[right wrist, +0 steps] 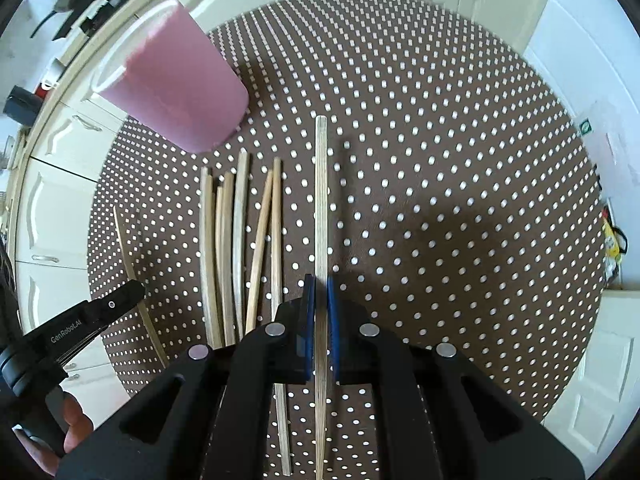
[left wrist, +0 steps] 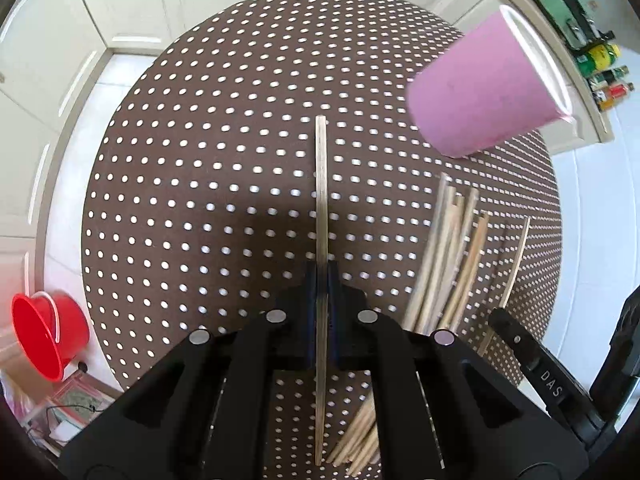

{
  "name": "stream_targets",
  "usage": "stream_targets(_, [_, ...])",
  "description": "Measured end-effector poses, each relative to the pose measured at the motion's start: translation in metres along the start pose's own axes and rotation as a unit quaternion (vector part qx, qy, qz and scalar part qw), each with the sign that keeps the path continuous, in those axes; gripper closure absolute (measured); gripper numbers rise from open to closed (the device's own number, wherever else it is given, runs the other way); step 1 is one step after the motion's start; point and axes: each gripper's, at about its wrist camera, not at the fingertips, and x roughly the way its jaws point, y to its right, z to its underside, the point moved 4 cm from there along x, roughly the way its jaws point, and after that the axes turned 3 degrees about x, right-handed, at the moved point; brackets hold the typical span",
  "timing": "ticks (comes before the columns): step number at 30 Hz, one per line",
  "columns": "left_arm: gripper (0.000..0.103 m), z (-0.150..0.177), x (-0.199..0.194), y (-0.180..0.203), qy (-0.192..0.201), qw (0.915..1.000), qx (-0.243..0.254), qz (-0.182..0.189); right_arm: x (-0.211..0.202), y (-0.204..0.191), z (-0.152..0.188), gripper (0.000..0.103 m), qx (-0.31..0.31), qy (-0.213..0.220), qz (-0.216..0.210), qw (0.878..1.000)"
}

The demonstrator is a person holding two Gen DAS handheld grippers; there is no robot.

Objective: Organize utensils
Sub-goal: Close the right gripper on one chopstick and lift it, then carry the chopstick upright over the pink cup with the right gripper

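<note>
Containers: red bucket on the floor at far left, beside the round table; what it holds cannot be made out. Pink cup upright on the dotted brown surface, toward the far edge; its inside is not visible from either view.

Loose items: a bundle of chopsticks lying side by side on the surface between the two grippers, just this side of the cup, ends pointing toward it. White cabinets ring the table; bottles stand on a counter at far right.

Left gripper: fingers pinching one chopstick partway along its length, the stick running straight out ahead, clear of the bundle to its right.

Right gripper: fingers likewise pinching one stick partway along, the bundle just to its left, open surface to its right.
</note>
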Motion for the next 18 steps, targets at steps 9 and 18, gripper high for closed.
stream_targets(9, [0.097,0.02,-0.043,0.016,0.051,0.9985,-0.003,-0.019,-0.068,0.006,0.003,0.098,-0.016,0.065,-0.059,0.996])
stream_targets(18, [0.097,0.026,-0.105,0.019,0.109,0.9934,-0.004,-0.035,-0.124,0.018,-0.013,0.098,-0.018,0.142,-0.117,0.983])
